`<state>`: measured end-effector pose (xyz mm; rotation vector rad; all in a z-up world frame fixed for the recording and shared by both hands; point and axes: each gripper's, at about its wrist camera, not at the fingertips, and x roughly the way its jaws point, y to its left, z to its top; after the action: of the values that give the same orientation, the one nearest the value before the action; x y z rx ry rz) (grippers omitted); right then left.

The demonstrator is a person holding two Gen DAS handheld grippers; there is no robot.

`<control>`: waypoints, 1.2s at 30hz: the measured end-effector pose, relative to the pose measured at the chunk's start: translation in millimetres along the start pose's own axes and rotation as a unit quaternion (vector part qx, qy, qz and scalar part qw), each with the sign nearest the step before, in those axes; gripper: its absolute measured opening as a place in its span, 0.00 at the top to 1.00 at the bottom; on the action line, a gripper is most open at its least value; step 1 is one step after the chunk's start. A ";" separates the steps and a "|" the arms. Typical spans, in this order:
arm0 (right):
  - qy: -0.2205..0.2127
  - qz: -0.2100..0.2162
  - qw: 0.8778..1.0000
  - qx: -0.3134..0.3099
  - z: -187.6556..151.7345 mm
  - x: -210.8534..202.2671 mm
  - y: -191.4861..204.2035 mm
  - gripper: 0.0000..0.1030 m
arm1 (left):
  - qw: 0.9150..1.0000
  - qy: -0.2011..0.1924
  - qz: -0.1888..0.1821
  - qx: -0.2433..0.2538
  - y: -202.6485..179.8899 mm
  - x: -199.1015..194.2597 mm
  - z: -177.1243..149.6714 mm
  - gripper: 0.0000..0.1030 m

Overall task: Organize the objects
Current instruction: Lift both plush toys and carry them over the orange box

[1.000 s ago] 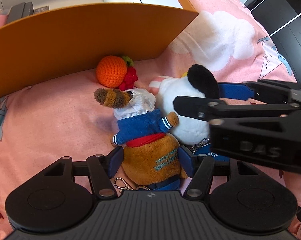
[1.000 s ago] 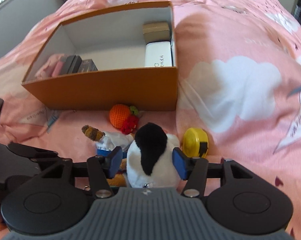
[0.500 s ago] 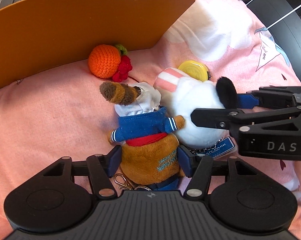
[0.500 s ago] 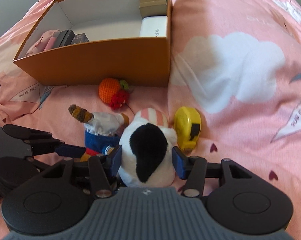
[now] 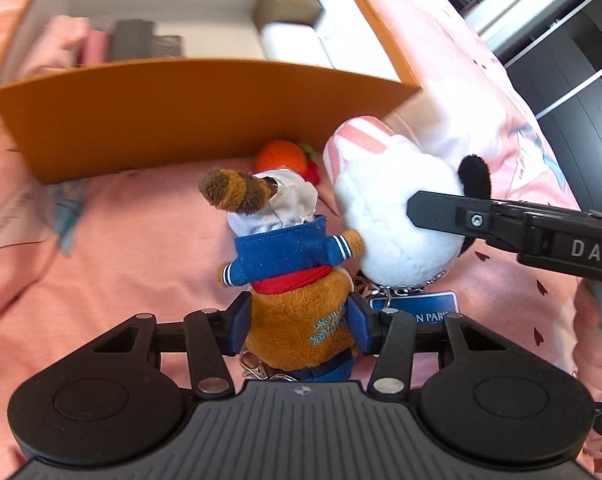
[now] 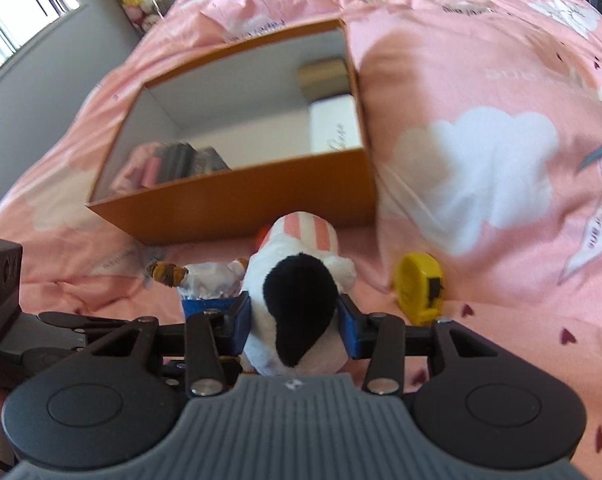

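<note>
My left hand-held gripper (image 5: 299, 326) has its jaws closing, blue pads pressed on both flanks of the brown plush (image 5: 297, 320), clamped at the body below its blue jacket. Its head points toward the orange box (image 5: 205, 116).

My right hand-held gripper (image 6: 295, 326) has its jaws closing too, pads squeezing the white plush (image 6: 297, 320) with the black ear. In the left wrist view that plush (image 5: 393, 224) sits just right of the brown one, touching its arm, with a blue tag (image 5: 417, 308) on a chain hanging under it.

Both plushes are over the pink bedspread (image 6: 481, 168), just in front of the box's near wall. An orange crochet ball (image 5: 281, 154) lies at the foot of that wall. A yellow tape measure (image 6: 419, 286) sits on the bed right of the white plush, apart from it.

Box open on top; dark items at left (image 6: 185, 162), white carton (image 6: 335, 126) and tan box (image 6: 325, 76) at right.
</note>
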<state>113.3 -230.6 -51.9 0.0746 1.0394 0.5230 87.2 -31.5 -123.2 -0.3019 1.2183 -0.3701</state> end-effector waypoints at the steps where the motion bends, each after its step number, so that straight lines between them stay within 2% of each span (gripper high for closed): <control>1: -0.004 0.009 1.000 -0.002 1.0 3.7 3.5 0.55 | 1.000 -0.002 0.005 -0.009 5.2 -2.8 0.1 0.45; 4: -0.002 0.021 1.000 -0.004 0.8 18.5 10.1 0.55 | 0.999 -0.003 0.014 -0.031 20.7 -5.0 0.0 0.45; 10: 0.034 0.027 0.999 0.001 -6.8 47.2 9.5 0.55 | 0.999 0.007 0.031 -0.042 45.0 -1.4 -0.2 0.44; 14: 0.045 0.030 0.999 0.005 -10.6 54.8 7.0 0.50 | 0.998 0.007 0.034 -0.055 54.0 -0.1 -3.1 0.36; 17: 0.048 0.032 0.998 0.003 -11.7 59.0 7.6 0.46 | 0.998 -0.004 0.061 -0.032 46.5 -4.1 -4.5 0.31; 21: 0.050 0.030 0.998 -0.010 -13.4 62.1 11.2 0.44 | 0.996 -0.006 0.084 0.004 34.8 -1.7 -6.3 0.31; 27: 0.054 0.029 0.998 -0.017 -14.8 64.8 13.3 0.46 | 0.996 0.004 0.087 0.033 25.5 6.5 -12.6 0.43; 31: 0.048 0.027 0.998 -0.025 -13.6 59.9 16.4 0.51 | 0.997 -0.004 0.076 0.034 27.3 -0.1 -13.0 0.50; 36: 0.037 0.043 0.998 -0.017 -8.1 39.2 15.7 0.53 | 0.999 -0.024 0.024 0.016 32.5 -27.8 -9.8 0.52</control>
<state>116.1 -200.8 -82.8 0.0710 1.1025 0.6244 73.3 9.5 -116.3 -0.2523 1.1687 -0.3381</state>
